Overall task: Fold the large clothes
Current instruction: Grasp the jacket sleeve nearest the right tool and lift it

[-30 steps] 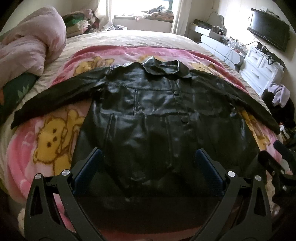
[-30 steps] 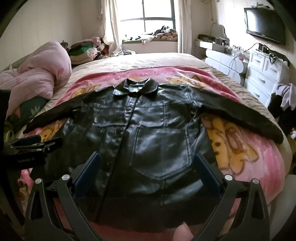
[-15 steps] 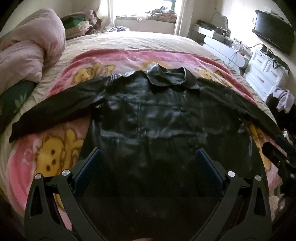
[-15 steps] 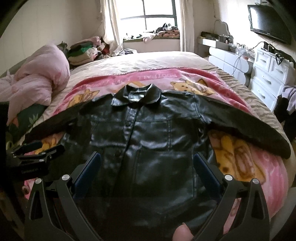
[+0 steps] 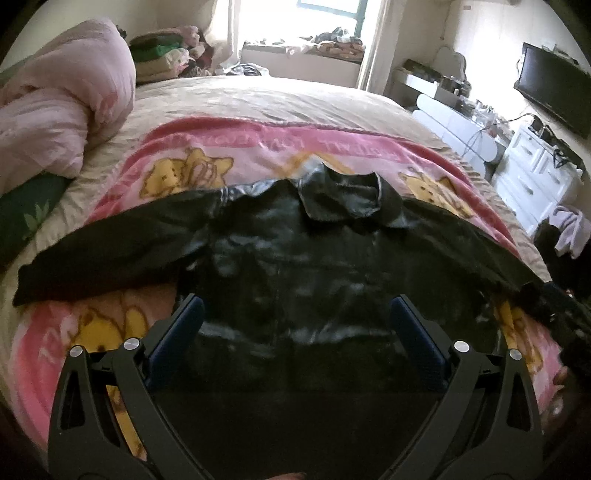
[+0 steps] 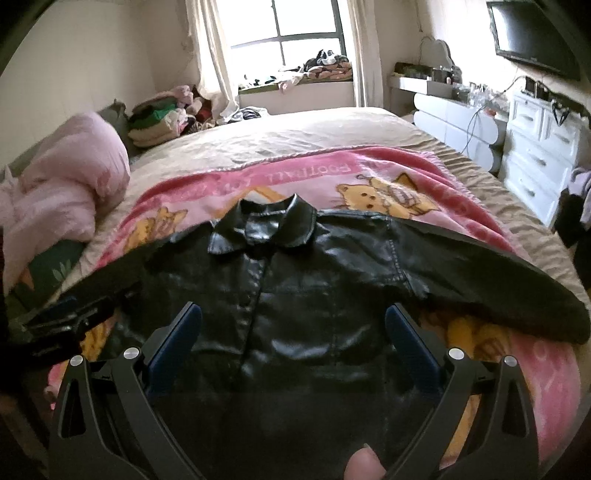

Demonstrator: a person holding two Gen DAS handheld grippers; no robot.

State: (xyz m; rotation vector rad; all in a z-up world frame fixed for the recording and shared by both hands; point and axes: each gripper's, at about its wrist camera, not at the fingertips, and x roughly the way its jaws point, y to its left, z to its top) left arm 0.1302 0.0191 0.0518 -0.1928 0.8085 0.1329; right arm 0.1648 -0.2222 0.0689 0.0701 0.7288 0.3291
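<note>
A black leather jacket (image 5: 306, 280) lies flat and face up on a pink cartoon blanket (image 5: 258, 147), collar far, both sleeves spread out sideways. It also shows in the right wrist view (image 6: 295, 295). My left gripper (image 5: 297, 325) is open and empty, hovering over the jacket's lower body. My right gripper (image 6: 293, 328) is open and empty over the lower front, right of the button line. The left gripper shows at the left edge of the right wrist view (image 6: 62, 321). The jacket's hem is hidden below both grippers.
A bunched pink duvet (image 5: 62, 110) lies at the bed's left. Folded clothes (image 6: 155, 122) are stacked by the window. White drawers (image 6: 535, 155) and a wall TV (image 6: 532, 33) stand to the right. The beige bedspread (image 5: 277, 99) stretches beyond the blanket.
Both grippers have moved forward and lower over the jacket, towards its collar; the jacket fills more of each view. Both stay open. The jacket has not moved.
</note>
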